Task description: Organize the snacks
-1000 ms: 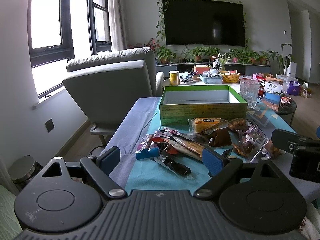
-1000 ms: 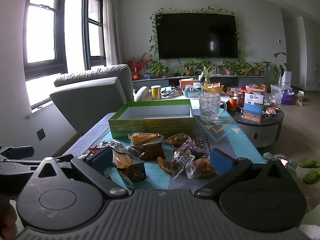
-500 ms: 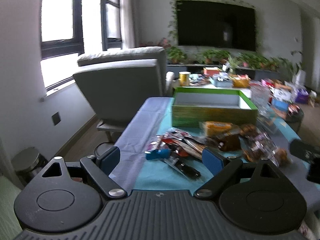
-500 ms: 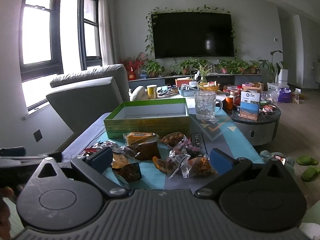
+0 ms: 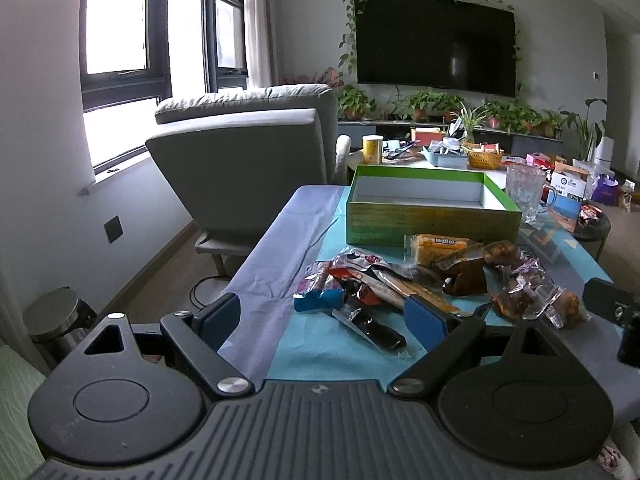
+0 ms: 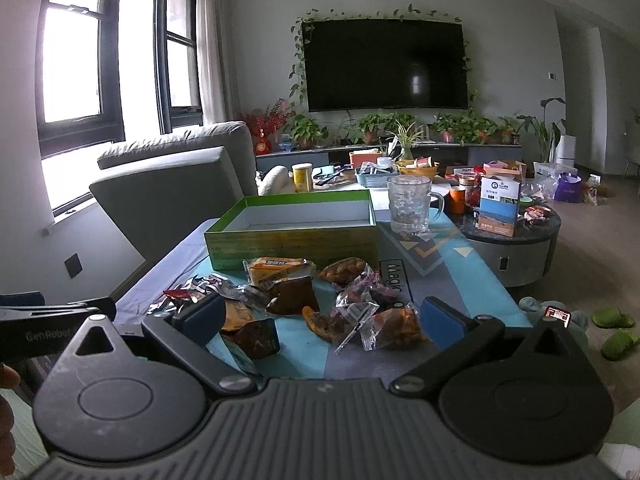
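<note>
A pile of wrapped snacks (image 5: pixel 432 280) lies on the blue cloth-covered table (image 5: pixel 280 264), in front of an open, empty green box (image 5: pixel 428 216). My left gripper (image 5: pixel 320 322) is open and empty, held just short of the pile's left end, near a dark packet (image 5: pixel 372 328). In the right wrist view the snack pile (image 6: pixel 320 304) and the green box (image 6: pixel 296 236) also show. My right gripper (image 6: pixel 320 318) is open and empty at the pile's near edge. The left gripper's side shows in that view at the far left (image 6: pixel 52 322).
A glass mug (image 6: pixel 410 204) stands right of the box. A grey armchair (image 5: pixel 248 160) stands left of the table. A round side table (image 6: pixel 516 236) with small boxes is to the right. A far table holds a yellow can (image 5: pixel 372 149) and baskets.
The left gripper has swung left and drawn a little closer to the pile. The right gripper has moved slightly forward and up. Both stay open.
</note>
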Demonstrator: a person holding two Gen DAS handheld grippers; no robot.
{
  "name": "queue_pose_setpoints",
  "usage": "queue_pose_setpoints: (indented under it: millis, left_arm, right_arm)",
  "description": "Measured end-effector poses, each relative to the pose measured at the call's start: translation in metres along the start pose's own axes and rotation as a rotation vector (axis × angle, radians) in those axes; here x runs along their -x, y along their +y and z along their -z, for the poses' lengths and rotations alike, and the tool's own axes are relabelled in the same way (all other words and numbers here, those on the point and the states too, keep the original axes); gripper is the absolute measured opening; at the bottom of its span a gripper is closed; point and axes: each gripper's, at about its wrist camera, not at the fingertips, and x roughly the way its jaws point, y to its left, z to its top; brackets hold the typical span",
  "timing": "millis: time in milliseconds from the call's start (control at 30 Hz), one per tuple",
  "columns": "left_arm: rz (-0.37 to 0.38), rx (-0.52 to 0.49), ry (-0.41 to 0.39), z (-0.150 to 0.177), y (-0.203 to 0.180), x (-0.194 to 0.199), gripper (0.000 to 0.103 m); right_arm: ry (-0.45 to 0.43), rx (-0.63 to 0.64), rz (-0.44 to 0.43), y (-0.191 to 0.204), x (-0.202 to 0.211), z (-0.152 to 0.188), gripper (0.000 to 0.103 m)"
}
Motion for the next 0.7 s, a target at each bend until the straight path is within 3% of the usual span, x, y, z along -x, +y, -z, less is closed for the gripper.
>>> queue_pose_setpoints:
  millis: [400, 700]
  left_arm:
    - [-0.012, 0.034, 0.031, 0.001, 0.006, -0.011, 0.089]
    - [0.052, 0.081, 0.07, -0.002, 0.004, -0.023, 0.089]
  right_arm:
    - [0.013, -0.024, 0.025, -0.01, -0.005, 0.001, 0.076]
    - [0.046, -0.047, 0.04, -0.023, -0.017, 0.003, 0.076]
